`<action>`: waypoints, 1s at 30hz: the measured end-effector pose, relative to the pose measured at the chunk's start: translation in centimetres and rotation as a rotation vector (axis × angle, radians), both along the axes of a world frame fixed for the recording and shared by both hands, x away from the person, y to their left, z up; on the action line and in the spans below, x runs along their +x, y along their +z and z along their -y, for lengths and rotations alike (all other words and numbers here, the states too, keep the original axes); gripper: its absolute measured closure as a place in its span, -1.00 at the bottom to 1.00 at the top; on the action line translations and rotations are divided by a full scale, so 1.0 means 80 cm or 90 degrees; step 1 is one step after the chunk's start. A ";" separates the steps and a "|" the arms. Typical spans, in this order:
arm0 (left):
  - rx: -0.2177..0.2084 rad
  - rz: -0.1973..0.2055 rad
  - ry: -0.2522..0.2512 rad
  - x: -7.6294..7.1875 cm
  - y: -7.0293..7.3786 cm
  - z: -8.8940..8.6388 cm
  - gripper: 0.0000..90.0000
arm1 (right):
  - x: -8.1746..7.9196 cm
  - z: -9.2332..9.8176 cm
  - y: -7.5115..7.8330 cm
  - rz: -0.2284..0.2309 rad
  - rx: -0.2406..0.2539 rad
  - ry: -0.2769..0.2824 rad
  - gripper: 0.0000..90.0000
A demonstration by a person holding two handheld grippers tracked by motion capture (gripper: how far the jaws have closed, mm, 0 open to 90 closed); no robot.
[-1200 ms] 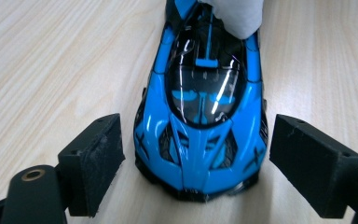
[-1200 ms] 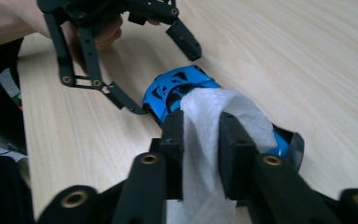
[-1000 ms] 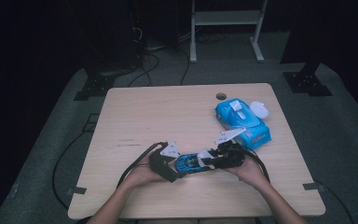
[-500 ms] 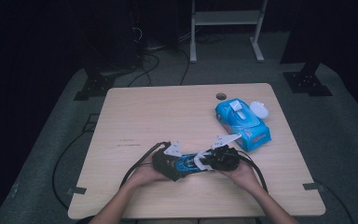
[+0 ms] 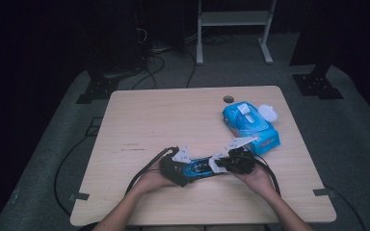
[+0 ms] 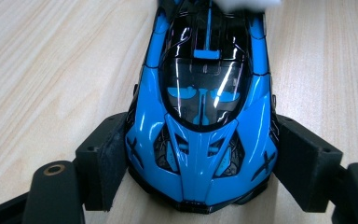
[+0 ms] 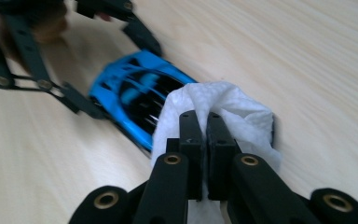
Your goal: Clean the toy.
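One blue toy car (image 5: pixel 198 168), one white wipe (image 7: pixel 214 112), one blue wipe pack (image 5: pixel 250 127), two grippers: left gripper (image 5: pixel 185 169), right gripper (image 5: pixel 221 166).

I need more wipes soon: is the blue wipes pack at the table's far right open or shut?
Open. In the high view the wipes pack has its round white lid flipped out to the side, and a white wipe stands up from its top.

This looks like a lab or a studio room set up for filming. A small wooden counter (image 5: pixel 139 125) stands alone in the middle on a grey carpet (image 5: pixel 58 139). Everything around it is dark, like black curtains. Black cables (image 5: pixel 161 65) lie in loops on the floor. Black stand feet (image 5: pixel 96 89) sit at the corners, and a white metal frame (image 5: pixel 233 21) stands at the back.
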State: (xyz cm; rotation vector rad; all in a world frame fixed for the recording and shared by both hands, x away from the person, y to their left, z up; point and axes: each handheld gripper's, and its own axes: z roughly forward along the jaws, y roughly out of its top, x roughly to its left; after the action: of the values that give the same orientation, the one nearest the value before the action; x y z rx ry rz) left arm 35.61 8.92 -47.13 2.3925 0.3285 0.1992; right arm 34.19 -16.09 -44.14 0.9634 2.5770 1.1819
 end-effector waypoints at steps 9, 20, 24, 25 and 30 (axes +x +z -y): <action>-0.013 -0.010 0.005 0.000 -0.001 -0.003 -0.46 | 0.000 -0.040 -0.002 -0.005 0.013 0.058 0.93; -0.014 -0.022 0.004 -0.001 -0.001 -0.012 -0.46 | -0.002 -0.035 0.003 0.000 -0.009 0.053 0.93; -0.015 -0.023 0.003 -0.001 -0.002 -0.013 -0.45 | -0.002 -0.067 -0.001 -0.002 -0.011 0.087 0.93; -0.017 -0.022 0.004 -0.001 -0.002 -0.013 -0.45 | -0.001 -0.075 -0.004 -0.006 -0.014 0.091 0.93; -0.017 -0.018 0.002 -0.002 -0.002 -0.012 -0.45 | 0.002 -0.105 -0.014 -0.033 0.002 0.127 0.93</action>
State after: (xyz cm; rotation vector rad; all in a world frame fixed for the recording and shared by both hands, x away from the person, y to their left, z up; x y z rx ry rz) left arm 35.47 9.87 -47.28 2.3700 0.3463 0.1607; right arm 34.36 -7.73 -45.28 0.7616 2.7658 1.2226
